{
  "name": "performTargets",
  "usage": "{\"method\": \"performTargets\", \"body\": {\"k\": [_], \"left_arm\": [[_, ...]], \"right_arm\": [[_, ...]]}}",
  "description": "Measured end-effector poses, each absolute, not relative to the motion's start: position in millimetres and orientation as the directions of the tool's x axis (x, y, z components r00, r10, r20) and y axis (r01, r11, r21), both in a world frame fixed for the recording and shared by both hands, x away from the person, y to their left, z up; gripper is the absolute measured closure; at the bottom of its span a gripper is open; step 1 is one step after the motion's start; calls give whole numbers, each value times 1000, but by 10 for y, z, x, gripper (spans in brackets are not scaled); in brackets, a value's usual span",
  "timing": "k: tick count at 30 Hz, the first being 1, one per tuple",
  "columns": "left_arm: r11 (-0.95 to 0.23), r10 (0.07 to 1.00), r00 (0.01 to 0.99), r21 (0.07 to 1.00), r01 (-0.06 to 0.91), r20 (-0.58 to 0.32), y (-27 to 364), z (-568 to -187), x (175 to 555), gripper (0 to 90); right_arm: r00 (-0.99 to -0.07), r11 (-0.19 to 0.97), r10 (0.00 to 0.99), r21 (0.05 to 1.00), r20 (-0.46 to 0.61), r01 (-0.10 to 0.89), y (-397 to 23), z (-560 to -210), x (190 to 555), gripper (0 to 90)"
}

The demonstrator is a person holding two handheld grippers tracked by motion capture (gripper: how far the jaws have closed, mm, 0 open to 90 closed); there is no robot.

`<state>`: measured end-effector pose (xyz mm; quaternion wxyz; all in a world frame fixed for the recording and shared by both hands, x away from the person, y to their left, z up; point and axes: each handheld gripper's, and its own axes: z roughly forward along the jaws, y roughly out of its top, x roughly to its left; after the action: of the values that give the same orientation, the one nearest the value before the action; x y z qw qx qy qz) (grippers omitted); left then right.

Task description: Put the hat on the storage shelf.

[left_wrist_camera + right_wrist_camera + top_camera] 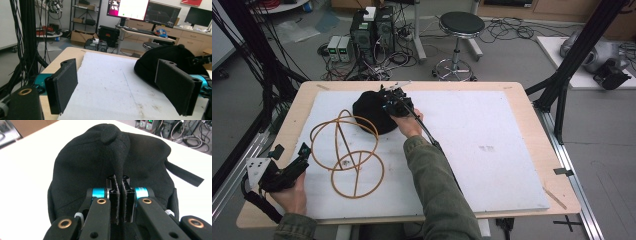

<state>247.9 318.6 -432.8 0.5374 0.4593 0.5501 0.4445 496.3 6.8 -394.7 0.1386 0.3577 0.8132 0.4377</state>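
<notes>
- My right gripper point(119, 195) has its jaws pressed almost together, pinching a raised fold of the black cap point(100, 165) just ahead of its tips.
- My left gripper point(122, 87) has its jaws spread wide with nothing between them; the cap sits ahead and to its right.
- Between the two grippers I see a tan wire-hoop frame point(347, 155) on the white mat point(492, 150).
</notes>
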Motion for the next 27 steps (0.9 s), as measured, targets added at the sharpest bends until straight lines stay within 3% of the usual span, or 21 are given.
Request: {"method": "performTargets", "body": {"k": [15, 27], "left_arm": [[163, 986, 10, 986, 39, -164, 3147, -4335, 2486, 185], [150, 988, 18, 988, 48, -151, 3124, -4348, 2477, 185]], "right_arm": [[-698, 199, 702, 902, 142, 383, -369, -3458, 4767, 879], [-764, 28, 616, 963, 194, 268, -585, -2996, 4450, 879]]}}
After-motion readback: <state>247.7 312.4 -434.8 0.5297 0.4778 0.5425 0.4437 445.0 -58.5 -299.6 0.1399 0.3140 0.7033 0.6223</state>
